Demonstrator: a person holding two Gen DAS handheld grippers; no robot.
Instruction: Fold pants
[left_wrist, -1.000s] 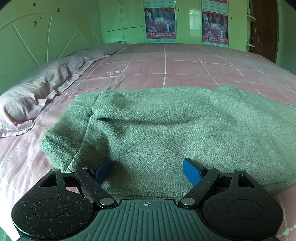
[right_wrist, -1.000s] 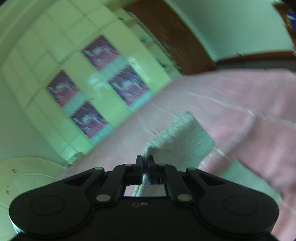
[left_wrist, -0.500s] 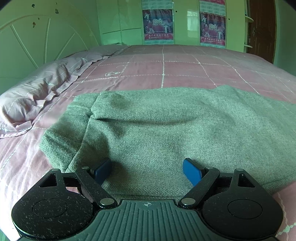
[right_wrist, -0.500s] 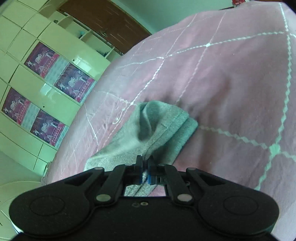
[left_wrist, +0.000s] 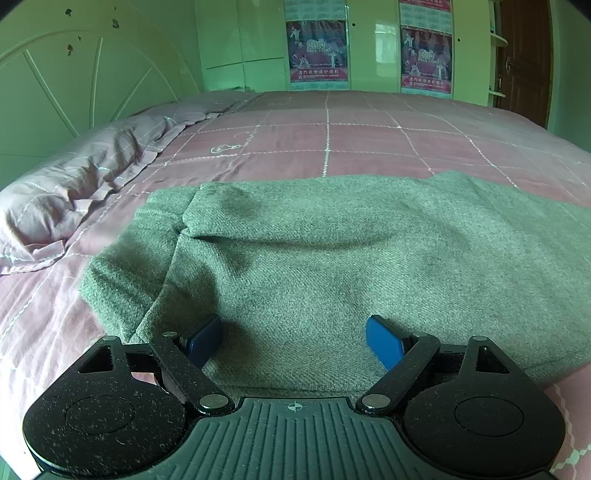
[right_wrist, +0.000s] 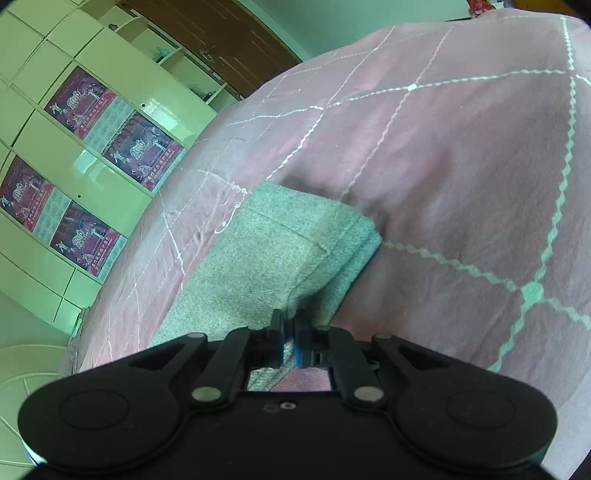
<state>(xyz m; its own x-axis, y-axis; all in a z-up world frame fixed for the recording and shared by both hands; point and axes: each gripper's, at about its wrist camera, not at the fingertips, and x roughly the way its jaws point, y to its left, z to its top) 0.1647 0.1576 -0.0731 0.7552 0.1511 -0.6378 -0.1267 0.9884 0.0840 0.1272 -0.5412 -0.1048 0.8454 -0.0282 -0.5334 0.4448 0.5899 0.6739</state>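
Observation:
Grey-green woollen pants (left_wrist: 332, 251) lie spread across the pink checked bedcover (left_wrist: 332, 136). My left gripper (left_wrist: 291, 325) stands open low over their near edge, its blue pads (left_wrist: 382, 341) wide apart on top of the cloth and pinching nothing. In the right wrist view the hem end of the pants (right_wrist: 280, 251) lies flat on the cover, two layers stacked. My right gripper (right_wrist: 290, 321) is shut on the near edge of that end, with the cloth caught between its pads.
A crumpled mauve pillow (left_wrist: 74, 184) lies at the left by the white headboard (left_wrist: 74, 92). Beyond the bed stand a pale wardrobe with posters (left_wrist: 317, 51) and a brown door (left_wrist: 524, 62). Bare bedcover (right_wrist: 461, 184) stretches right of the hem.
My right gripper has come down with the hem, which hung in the air before and now lies flat on the bed. The left gripper and the spread cloth have stayed put.

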